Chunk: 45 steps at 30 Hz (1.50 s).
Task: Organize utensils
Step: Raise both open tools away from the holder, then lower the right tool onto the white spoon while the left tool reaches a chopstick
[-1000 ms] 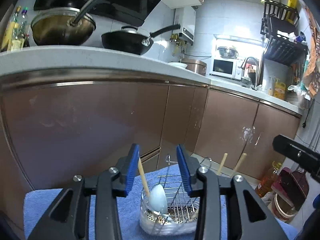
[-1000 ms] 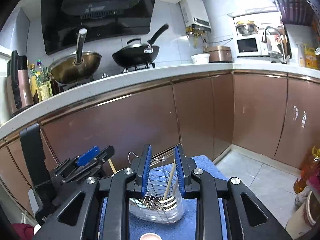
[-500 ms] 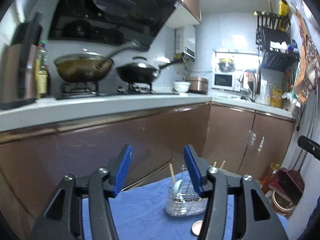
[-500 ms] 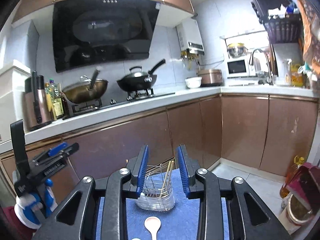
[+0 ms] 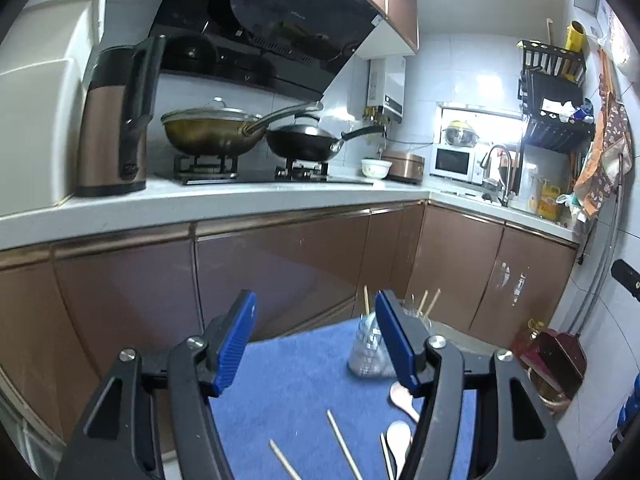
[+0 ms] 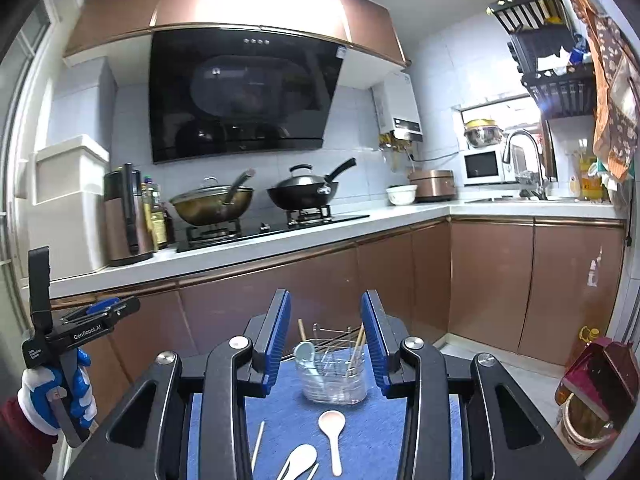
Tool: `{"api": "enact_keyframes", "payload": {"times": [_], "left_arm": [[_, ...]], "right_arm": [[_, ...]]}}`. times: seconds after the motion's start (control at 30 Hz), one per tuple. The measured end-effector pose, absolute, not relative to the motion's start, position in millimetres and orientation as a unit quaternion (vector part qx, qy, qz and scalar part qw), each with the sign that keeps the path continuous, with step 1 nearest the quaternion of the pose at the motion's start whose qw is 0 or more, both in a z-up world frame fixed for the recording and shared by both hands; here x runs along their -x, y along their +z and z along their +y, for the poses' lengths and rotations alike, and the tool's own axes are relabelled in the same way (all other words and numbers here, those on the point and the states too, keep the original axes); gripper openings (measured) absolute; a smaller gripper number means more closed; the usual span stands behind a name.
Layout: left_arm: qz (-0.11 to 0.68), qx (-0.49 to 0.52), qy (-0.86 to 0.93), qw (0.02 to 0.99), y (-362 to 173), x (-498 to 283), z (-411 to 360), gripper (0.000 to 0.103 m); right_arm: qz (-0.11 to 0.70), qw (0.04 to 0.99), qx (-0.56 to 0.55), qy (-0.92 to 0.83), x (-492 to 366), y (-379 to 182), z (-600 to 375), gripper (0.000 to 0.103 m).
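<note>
Utensils, a pink spoon [image 6: 332, 426] and chopsticks [image 5: 344, 444], lie on the blue mat [image 6: 280, 420] at 6 o'clock of the holder [image 6: 334, 376] (partly filled), so I'd lower my empty, spread right gripper [image 6: 325, 336] squarely over the spoon's handle, left gripper [image 5: 314, 340] likewise released.

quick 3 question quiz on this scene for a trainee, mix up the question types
1. True or false: the right gripper holds a spoon.
2. Where is the pale blue spoon? A) in the utensil holder B) on the blue mat C) on the counter
3. Fill in: the pink spoon lies ___ the holder.

Key: 1 false, both grippers are open and empty, the left gripper too. 2 A. 3 outside, on the mat.
</note>
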<state>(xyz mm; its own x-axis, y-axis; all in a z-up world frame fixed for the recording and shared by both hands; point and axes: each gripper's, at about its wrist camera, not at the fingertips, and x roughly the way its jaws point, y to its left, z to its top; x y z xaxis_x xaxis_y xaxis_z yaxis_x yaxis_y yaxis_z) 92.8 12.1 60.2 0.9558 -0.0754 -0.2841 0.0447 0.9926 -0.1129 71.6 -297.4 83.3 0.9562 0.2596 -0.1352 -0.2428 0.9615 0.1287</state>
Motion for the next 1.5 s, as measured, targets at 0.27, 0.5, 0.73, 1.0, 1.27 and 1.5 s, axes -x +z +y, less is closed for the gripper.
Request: {"api": "enact_keyframes", "payload": {"times": [0.27,0.5,0.73,1.0,1.27,1.5], "left_arm": [[0.194,0.078,-0.031,0.977,40.4,-71.3,20.1,0.06],[0.233,0.098,-0.05,0.966,19.7,-75.4,12.5,0.06],[0.292,0.121,-0.073,0.946,-13.6,-100.1,-0.1,0.06],[0.385,0.142,-0.095,0.907,-63.4,-140.7,-11.3,0.059],[0.485,0.161,-0.103,0.854,-123.3,-192.8,-24.2,0.059],[0.548,0.179,-0.095,0.811,-170.3,-248.4,-24.3,0.049]], "right_arm": [[0.075,0.985,-0.059,0.147,-51.5,72.5,-302.9,0.038],[0.093,0.983,-0.075,0.142,-52.2,52.9,-321.3,0.038],[0.127,0.977,-0.08,0.151,-70.3,29.1,-328.8,0.038],[0.179,0.965,-0.08,0.173,-98.4,-5.4,-331.7,0.038],[0.274,0.925,-0.069,0.254,-139.2,-54.7,-303.5,0.038],[0.366,0.874,-0.078,0.311,-192.1,-113.8,-268.4,0.031]]}}
